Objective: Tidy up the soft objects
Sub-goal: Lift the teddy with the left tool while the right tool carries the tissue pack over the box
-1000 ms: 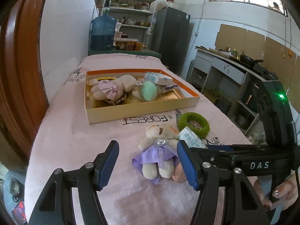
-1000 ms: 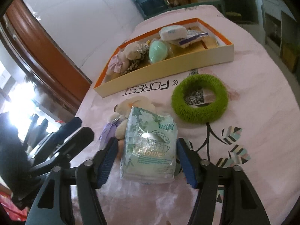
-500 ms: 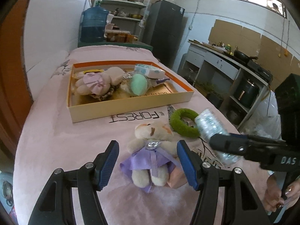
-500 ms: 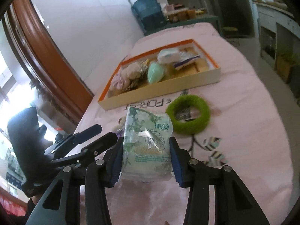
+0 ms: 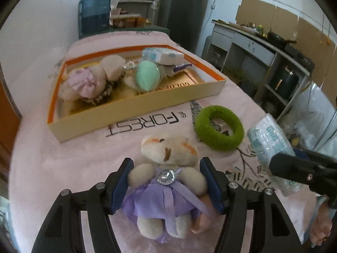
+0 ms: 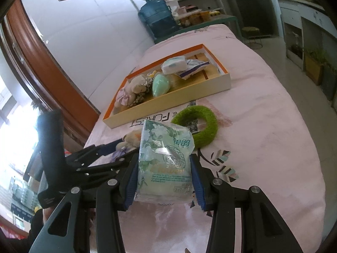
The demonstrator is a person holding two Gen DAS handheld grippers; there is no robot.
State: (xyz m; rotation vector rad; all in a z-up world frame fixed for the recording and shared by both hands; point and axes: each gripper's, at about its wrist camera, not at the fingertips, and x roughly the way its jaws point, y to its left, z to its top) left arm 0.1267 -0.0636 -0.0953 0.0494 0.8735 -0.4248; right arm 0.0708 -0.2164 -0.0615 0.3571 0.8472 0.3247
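At the bottom of the right wrist view, our right gripper [image 6: 164, 180] is clenched on a tissue pack [image 6: 165, 160]; its jaws have just been closing, and the blue pads now press both sides so the soft wrap bulges upward between them. We judge the pack is carried clear of the pink bedspread [image 6: 263, 147], ready for the box. In the left wrist view, bottom centre, our left gripper [image 5: 166, 186] stands released, its wide jaws straddling a plush bear in a purple dress [image 5: 166, 181]; the pads sit just beside the bear's arms, and we cannot tell whether they touch. The bear lies face up on the bedspread, head toward the box, so a squeeze across the torso looks workable. Just past the bear, centre right of that frame, a green fuzzy ring [image 5: 219, 127] lies flat and untouched. Farther up, the orange-rimmed shallow box [image 5: 134, 109] already holds a plush bunny with a pink bow [image 5: 90, 82], a mint-green egg-shaped sponge [image 5: 146, 76] and another tissue pack [image 5: 162, 54], presumably sorted.
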